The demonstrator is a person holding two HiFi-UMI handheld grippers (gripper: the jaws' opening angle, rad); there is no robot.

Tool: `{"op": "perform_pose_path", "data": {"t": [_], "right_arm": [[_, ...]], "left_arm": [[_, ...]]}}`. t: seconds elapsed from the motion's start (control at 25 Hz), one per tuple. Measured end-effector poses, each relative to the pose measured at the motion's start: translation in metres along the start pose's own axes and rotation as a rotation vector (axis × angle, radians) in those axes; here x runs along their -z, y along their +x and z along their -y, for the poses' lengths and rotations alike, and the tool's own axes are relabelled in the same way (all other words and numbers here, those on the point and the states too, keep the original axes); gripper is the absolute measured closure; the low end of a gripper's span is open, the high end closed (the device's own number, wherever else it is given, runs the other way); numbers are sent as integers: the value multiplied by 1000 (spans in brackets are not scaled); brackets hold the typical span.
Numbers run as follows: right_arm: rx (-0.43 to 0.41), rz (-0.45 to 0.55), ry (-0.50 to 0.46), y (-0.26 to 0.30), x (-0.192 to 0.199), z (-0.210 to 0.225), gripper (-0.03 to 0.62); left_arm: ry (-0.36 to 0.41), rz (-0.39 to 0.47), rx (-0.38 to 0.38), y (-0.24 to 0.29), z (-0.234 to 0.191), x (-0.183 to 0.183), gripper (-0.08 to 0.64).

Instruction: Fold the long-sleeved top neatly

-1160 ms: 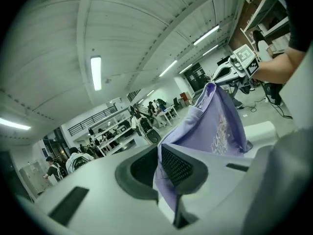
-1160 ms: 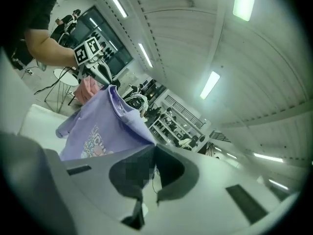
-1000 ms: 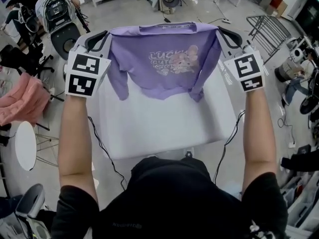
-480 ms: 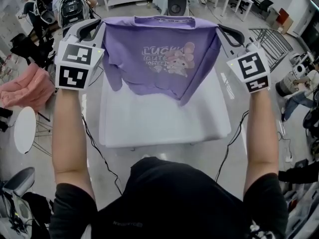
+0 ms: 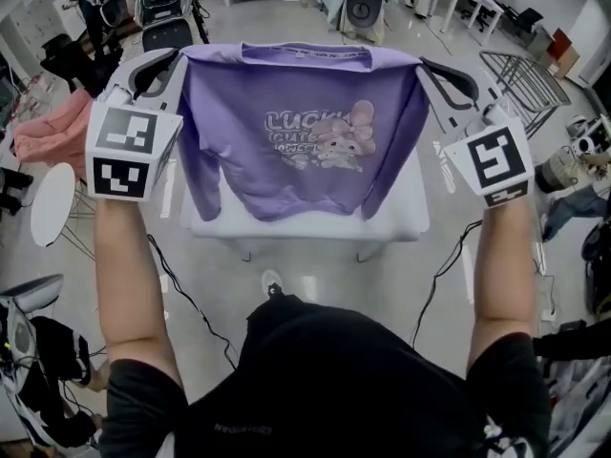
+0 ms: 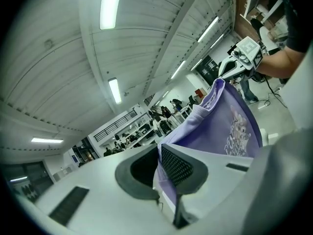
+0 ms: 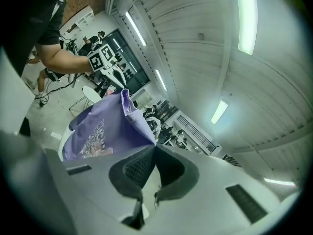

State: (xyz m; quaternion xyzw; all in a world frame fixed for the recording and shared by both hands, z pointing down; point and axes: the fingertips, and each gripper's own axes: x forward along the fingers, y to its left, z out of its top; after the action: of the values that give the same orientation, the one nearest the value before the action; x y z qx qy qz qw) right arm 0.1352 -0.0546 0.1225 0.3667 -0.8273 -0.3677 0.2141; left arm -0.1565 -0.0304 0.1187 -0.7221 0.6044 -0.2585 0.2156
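Note:
The purple long-sleeved top [image 5: 305, 132], printed with a cartoon and lettering on its chest, hangs spread out in the air between both grippers, in front of the white table [image 5: 406, 213]. My left gripper [image 5: 178, 57] is shut on its left shoulder and my right gripper [image 5: 424, 65] is shut on its right shoulder. The sleeves hang folded behind the body. In the left gripper view purple cloth [image 6: 220, 126] runs out from the closed left gripper [image 6: 159, 153]. The right gripper view shows the top [image 7: 102, 131] pinched in the right gripper [image 7: 155, 148].
A pink cloth [image 5: 57, 132] lies at the left beside a round white stool [image 5: 52, 203]. Office chairs [image 5: 167, 27] and people stand behind the table. A metal rack [image 5: 520, 70] is at the right. Cables [image 5: 181, 284] trail on the floor.
Both grippers rose and drew back toward the person with the top. Its hem has left the tabletop and now hangs at the table's near edge.

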Motion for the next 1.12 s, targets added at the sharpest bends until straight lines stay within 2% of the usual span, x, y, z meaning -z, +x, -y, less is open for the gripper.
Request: {"op": "perform_pose_path", "data": {"t": [0.24,0.4,0.52,0.76,1.12], "right_arm": [[-24,57,1,-48,-10,-28,583],[-39,9,13,-39,5,-34,583],[-52,-23,65,-26,28,-44,583],[-94,-135,159,35,91,-61,583],[-106,-348,288,178,167,-79,583]], "left_arm": [[5,-26,1,-54,30,7,532],[-5,-55,20,-43,34,19,532],[-13,-85,48,-24,47,33,531],[-26,-164,126,47,64,80,531],[-44,-252,318,198,55,189,531]]}}
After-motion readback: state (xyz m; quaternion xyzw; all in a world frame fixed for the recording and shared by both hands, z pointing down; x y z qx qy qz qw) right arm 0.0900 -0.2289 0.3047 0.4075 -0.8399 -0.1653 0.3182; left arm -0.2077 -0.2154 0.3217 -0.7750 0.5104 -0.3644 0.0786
